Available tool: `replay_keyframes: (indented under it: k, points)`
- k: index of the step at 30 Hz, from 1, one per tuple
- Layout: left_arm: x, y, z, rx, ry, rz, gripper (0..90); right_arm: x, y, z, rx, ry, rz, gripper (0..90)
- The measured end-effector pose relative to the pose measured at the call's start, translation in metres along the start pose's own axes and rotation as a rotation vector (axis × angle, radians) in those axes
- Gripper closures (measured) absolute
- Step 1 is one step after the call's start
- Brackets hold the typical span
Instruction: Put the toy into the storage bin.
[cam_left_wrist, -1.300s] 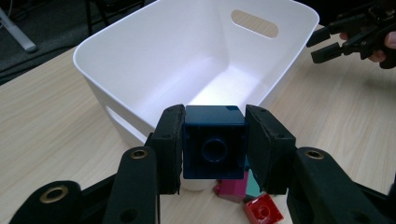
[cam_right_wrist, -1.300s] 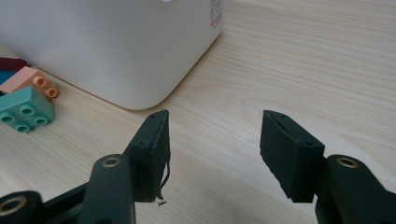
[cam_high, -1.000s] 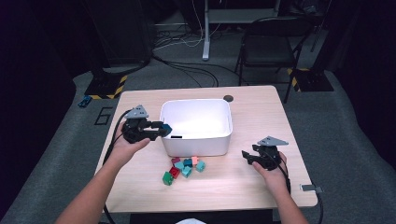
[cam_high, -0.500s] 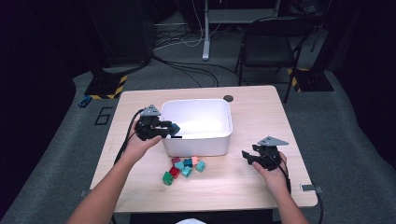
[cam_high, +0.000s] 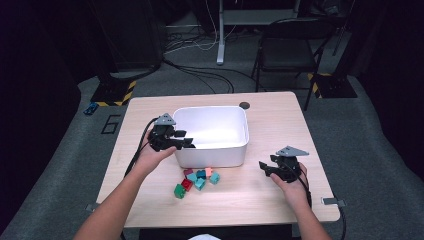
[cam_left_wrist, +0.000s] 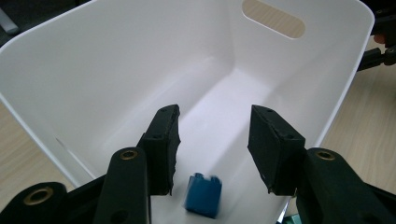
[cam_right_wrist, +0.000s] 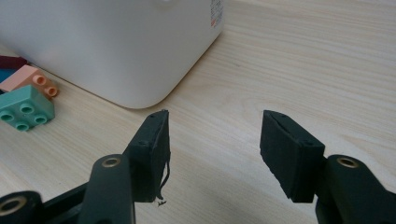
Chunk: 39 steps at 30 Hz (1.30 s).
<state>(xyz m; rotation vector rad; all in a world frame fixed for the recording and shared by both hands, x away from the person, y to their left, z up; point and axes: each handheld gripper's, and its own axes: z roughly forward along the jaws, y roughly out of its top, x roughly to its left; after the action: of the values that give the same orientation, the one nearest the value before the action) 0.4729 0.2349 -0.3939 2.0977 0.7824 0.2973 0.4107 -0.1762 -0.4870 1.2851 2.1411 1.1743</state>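
1. Over the near-left rim of the white bin (cam_high: 212, 134), I had my left hand-held gripper (cam_high: 184, 142) with its jaws spread wide and nothing between them.
2. Through the left gripper view I saw a blue brick (cam_left_wrist: 202, 196) below the parted jaws, inside the bin and blurred, so I judged it was falling or had just landed on the bin floor.
3. To the right of the bin, well apart from it, my right hand-held gripper (cam_high: 266, 166) rested low at the table (cam_high: 280, 115), jaws also wide apart and empty.
4. Just in front of the bin lay the loose pile of bricks (cam_high: 196, 181): green, red, teal and a peach one, some touching each other.
5. From the right gripper view, a teal brick (cam_right_wrist: 25, 111) and a peach brick (cam_right_wrist: 31, 79) sat close against the bin's front wall.
6. My guess was that I was sorting bricks into the bin, with most of the pile not yet moved.
7. Risks I judged from here: the bricks crowded against the bin wall could leave a jaw no room, so a grab might nudge the bin or pinch two bricks at once; a brick dropped from rim height could bounce out.
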Motion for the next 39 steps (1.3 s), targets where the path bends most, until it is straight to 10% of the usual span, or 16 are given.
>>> replay_keyframes:
  k: [39]
  points:
    - [-0.005,-0.048,-0.067,-0.084,0.042,-0.002,51.4,-0.002,0.000,-0.001,-0.006,-0.006,0.015,42.1]
